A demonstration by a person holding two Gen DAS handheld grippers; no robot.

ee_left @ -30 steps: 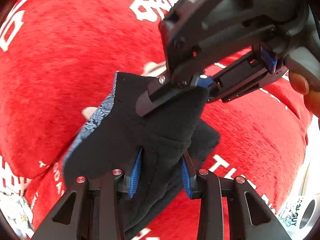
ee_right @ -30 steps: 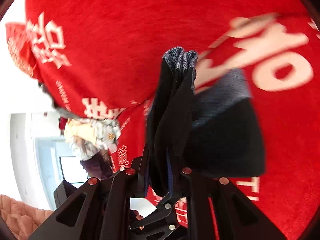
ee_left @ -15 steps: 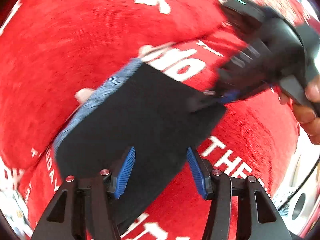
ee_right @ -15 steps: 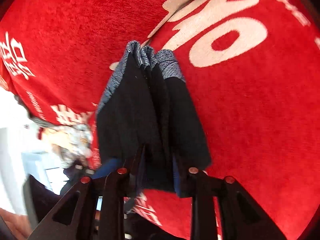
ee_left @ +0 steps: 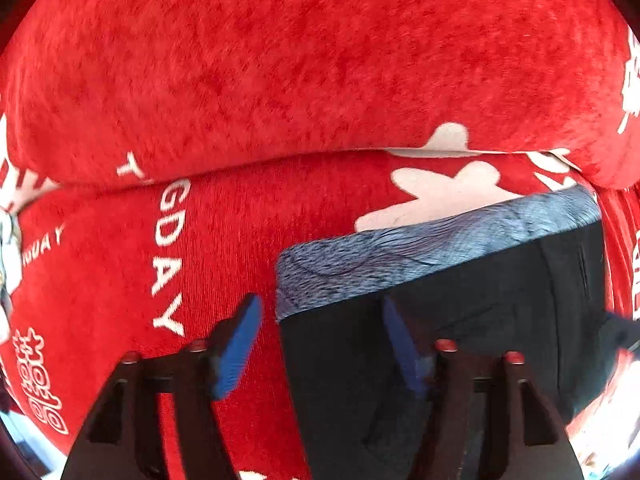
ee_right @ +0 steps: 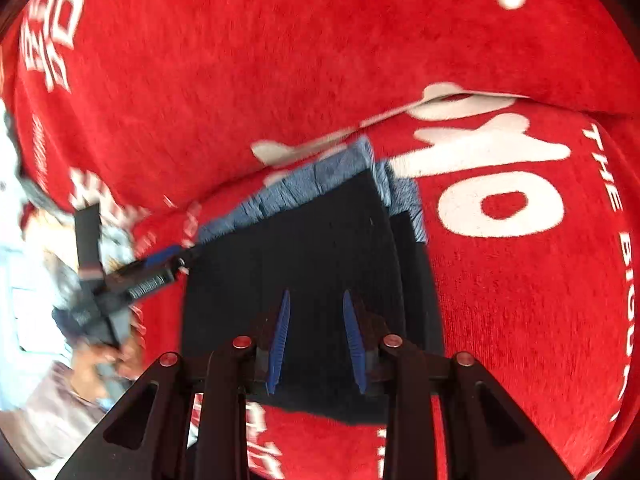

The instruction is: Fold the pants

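Pants [ee_right: 304,280], folded into a compact black bundle with the grey-blue waistband [ee_left: 432,256] along the far edge, lie flat on the red printed cover [ee_left: 320,60], just short of the seam where the seat meets the back cushion.

Key relation: the bundle lies directly ahead of and beneath the right gripper [ee_right: 316,344], its side edges running roughly along that gripper's finger axis and the waistband crossing it at the far end. In the left wrist view the bundle sits to the right of centre; only the right-hand finger overlaps the cloth.

Right gripper: fingers apart, blue pads [ee_right: 280,340] over the near edge, no cloth visibly pinched. It appears nearer to the bundle's centre.

Left gripper [ee_left: 320,344]: fingers wide apart, holding nothing, straddling the bundle's left edge. In the right wrist view it approaches that corner from the side, blurred.

Judgement: folding appears complete or nearly so; any remaining step is likely smoothing.
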